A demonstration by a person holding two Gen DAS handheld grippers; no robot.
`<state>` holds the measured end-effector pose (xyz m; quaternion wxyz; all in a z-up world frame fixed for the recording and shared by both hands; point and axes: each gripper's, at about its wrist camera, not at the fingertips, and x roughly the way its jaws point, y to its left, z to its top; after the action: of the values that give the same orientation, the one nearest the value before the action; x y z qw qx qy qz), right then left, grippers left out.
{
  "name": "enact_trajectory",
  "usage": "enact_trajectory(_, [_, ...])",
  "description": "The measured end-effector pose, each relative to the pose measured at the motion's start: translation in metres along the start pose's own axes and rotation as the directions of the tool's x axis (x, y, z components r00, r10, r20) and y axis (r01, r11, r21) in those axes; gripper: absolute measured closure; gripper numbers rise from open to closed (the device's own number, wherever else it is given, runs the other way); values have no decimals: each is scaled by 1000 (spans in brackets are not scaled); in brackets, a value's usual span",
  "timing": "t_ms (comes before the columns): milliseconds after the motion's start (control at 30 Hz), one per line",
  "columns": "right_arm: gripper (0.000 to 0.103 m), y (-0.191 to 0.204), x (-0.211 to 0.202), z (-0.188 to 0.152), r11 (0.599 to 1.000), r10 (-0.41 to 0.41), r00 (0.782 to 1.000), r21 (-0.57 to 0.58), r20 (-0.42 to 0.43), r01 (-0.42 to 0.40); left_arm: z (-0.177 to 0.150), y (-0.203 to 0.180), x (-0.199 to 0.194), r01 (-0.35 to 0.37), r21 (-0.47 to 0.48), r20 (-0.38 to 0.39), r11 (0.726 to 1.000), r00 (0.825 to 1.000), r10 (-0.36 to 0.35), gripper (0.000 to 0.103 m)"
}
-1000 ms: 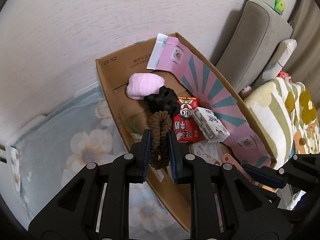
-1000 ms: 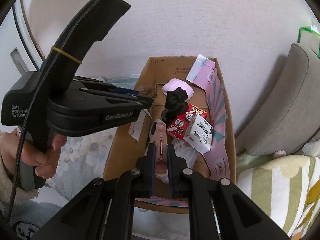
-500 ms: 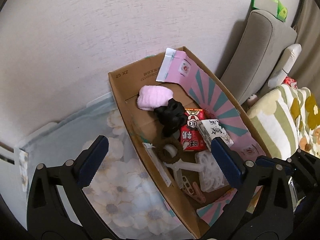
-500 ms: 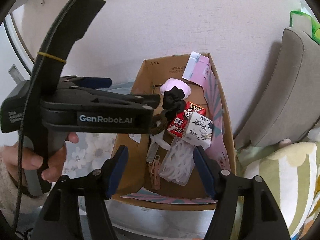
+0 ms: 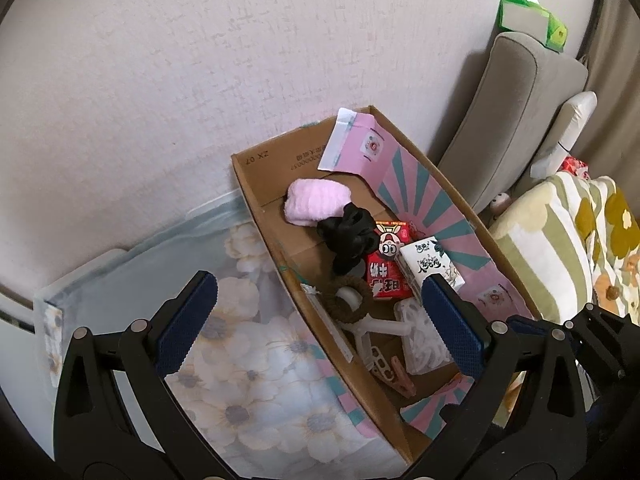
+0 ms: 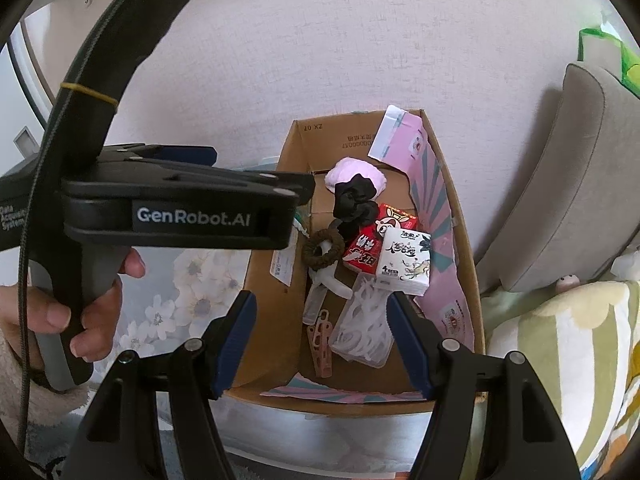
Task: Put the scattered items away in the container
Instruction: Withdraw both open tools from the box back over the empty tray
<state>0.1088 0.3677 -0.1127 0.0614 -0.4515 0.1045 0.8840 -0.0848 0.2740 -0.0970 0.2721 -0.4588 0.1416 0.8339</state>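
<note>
Both pairs of fingers stand apart with nothing held between them: the left gripper (image 5: 316,324) is spread wide above the cardboard box (image 5: 256,216), and the right gripper (image 6: 322,338) is parted to a middling gap above the box's near end. Each has just been opening, and neither has anything between its pads.

Inside the box, a brown scrunchie (image 5: 346,298) lies on a white plastic piece near the left wall, just below a black scrunchie (image 5: 350,236). A fluffy pink roll (image 5: 314,202) sits beyond it toward the far end. A red carton (image 5: 386,268) lies touching a white tissue pack (image 6: 406,260). Nearer, a clear bag of white bits (image 6: 366,326) rests beside a pink clothes peg (image 6: 322,344).

A pink and teal liner (image 5: 416,192) covers the right wall. The box sits on a floral sheet (image 5: 256,380) against a pale wall, with a grey cushion (image 5: 516,120) to the right. A hand (image 6: 60,312) grips the left gripper's handle.
</note>
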Motion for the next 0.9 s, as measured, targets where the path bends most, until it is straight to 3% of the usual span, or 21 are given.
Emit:
enact_trajectory(233, [40,8,-3,1,1000,-27,1000,11,0,27,-2,14,-16,-2,-7,14,1000,1000,2,1])
enact_trajectory(433, [40,16,-14,9,990,-136,991,50,9,135,-5,35,-41,-21,-34,38,999,999,23,1])
enact_trajectory(733, [40,45,-39,30,980,-191,981,56,19,190,-26,87,-92,-92,-122,90,988,991,104,1])
enact_trajectory(900, [40,64,-42,37,977,-203,979,68,-3,202,-49,122,-117,-174,-205,65,963,980,191,1])
